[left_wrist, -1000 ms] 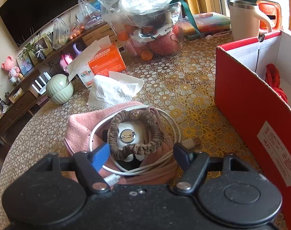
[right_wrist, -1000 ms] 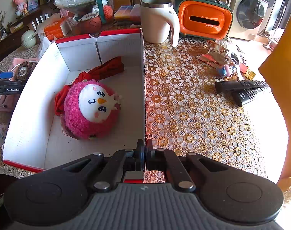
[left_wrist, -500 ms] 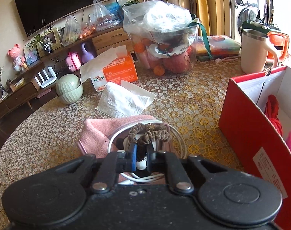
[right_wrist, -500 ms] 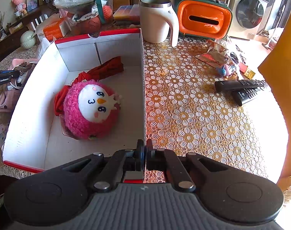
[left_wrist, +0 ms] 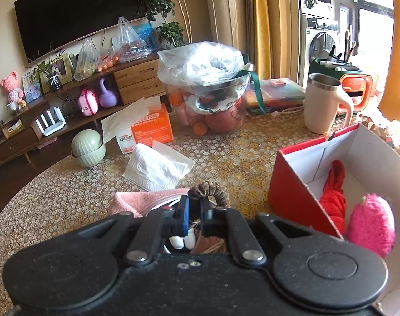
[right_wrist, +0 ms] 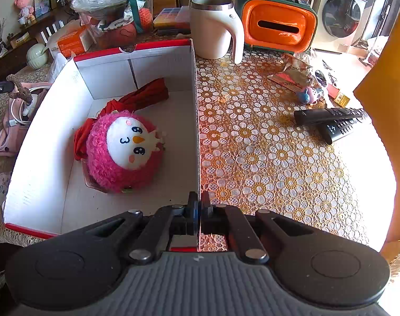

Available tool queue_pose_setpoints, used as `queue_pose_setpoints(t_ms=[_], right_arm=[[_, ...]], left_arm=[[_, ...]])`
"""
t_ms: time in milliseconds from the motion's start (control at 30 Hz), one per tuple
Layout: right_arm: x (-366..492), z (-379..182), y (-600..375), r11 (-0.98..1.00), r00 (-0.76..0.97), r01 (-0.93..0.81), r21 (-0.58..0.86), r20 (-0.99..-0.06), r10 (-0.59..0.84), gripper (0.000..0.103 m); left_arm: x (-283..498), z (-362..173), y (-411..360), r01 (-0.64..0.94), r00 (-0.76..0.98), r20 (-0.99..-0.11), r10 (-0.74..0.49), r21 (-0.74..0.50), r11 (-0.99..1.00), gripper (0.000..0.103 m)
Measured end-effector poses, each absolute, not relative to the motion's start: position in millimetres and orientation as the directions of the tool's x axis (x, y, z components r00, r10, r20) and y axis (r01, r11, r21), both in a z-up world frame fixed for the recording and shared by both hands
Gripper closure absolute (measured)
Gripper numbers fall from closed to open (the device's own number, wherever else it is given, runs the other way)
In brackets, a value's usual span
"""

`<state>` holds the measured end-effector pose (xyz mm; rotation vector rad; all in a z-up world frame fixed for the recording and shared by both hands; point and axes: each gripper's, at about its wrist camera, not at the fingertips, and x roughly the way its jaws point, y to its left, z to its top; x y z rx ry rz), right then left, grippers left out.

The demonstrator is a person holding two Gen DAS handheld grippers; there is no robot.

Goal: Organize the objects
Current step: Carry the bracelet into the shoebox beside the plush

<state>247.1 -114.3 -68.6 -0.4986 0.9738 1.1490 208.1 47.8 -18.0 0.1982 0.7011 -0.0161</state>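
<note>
The round table (right_wrist: 278,158) under its flowered lace cover carries everything, and I place the rest from the red-and-white cardboard box (right_wrist: 136,60) on it. My right tongs (right_wrist: 200,210) are pinched tight on the near end of the box's right wall, the card sandwiched between the pads. Inside the box, toward its middle, sits a pink plush ball with a white face (right_wrist: 126,150), and behind it, against the far wall, a folded red cloth (right_wrist: 144,97). Beyond the box's far right corner stands a cream mug (right_wrist: 213,31), with an orange tissue holder (right_wrist: 277,27) beside it. Right of the box, well apart, lie two black remotes (right_wrist: 331,121).

Left of the box a pink pouch (left_wrist: 136,201) lies with a coiled white cable (right_wrist: 18,108) on it. My left tongs (left_wrist: 193,210) have just been closing and now stand narrow, gripping the brown scrunchie (left_wrist: 209,188) by one side; it hangs from the tips above the pouch, left of the box and outside it.
</note>
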Motion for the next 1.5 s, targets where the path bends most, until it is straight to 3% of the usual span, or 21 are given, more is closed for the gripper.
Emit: queue_pose_setpoints(t_ms=[400, 700, 1067, 1500], right_arm=[[247, -69, -114, 0.367, 0.081, -0.919, 0.142, -0.845, 0.529, 0.102], [247, -67, -115, 0.374, 0.079, -0.915, 0.152, -0.841, 0.535, 0.102], [247, -68, -116, 0.371, 0.077, -0.915, 0.156, -0.836, 0.542, 0.102], [248, -69, -116, 0.369, 0.074, -0.916, 0.160, -0.835, 0.545, 0.102]], left_arm=[[162, 26, -10, 0.301, 0.740, -0.652, -0.166, 0.100, 0.948, 0.097], [136, 12, -84, 0.511, 0.630, -0.710, -0.316, 0.072, 0.856, 0.097], [132, -48, -131, 0.597, 0.501, -0.826, -0.258, 0.114, 0.794, 0.097], [162, -80, -139, 0.574, 0.332, -0.919, -0.213, 0.018, 0.819, 0.095]])
